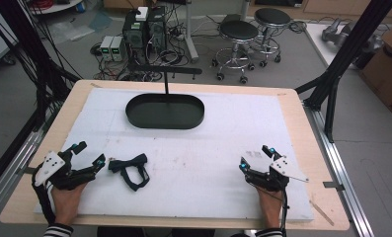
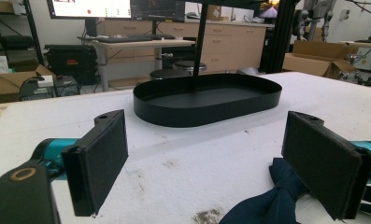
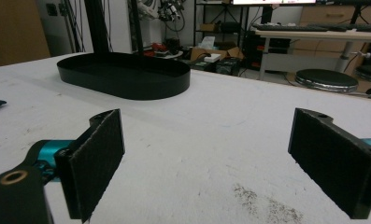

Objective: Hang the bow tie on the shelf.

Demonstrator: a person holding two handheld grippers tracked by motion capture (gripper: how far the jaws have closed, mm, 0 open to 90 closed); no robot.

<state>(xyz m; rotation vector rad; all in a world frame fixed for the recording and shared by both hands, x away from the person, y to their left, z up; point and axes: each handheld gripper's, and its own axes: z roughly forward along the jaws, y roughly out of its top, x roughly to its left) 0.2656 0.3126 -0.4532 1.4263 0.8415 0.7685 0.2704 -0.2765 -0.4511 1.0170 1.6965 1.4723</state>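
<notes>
A: Largest first. What bounds the scene?

B: The white-topped table (image 1: pixel 193 163), then the black oval tray (image 1: pixel 165 111) at its far middle; a thin post rises at the tray's far rim, its top cut off in the left gripper view.

A: And the grippers?

B: The left gripper (image 1: pixel 87 155) and right gripper (image 1: pixel 255 157) rest near the front edge, well apart, each with its 2 jaws spread and nothing between them.

A: The smallest item?

B: The dark bow tie (image 1: pixel 129 168) lies just beside the left gripper; in the left gripper view (image 2: pixel 272 200) its right jaw partly hides it, and whether they touch is unclear.
</notes>
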